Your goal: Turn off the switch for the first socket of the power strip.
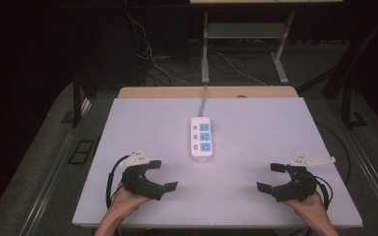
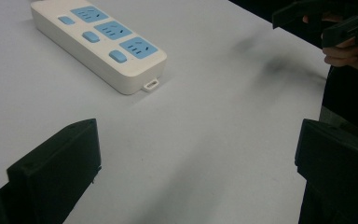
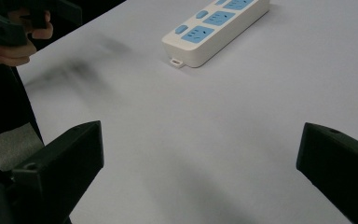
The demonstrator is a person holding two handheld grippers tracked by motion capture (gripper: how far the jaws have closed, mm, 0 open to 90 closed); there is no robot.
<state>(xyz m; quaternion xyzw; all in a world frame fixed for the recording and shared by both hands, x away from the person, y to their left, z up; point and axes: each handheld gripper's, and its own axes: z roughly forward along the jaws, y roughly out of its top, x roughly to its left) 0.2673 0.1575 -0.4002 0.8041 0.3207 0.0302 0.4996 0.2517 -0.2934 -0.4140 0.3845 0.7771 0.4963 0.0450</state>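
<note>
I hold my left tongs [image 1: 162,173] and right tongs [image 1: 270,177] released near the bench's [image 1: 256,128] front corners, flanking the white plastic three-socket power strip [image 1: 201,138] for reaching.

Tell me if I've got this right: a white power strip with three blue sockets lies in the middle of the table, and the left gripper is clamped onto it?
Not quite. The left gripper is open and holds nothing; the high view shows it well apart from the power strip.
</note>
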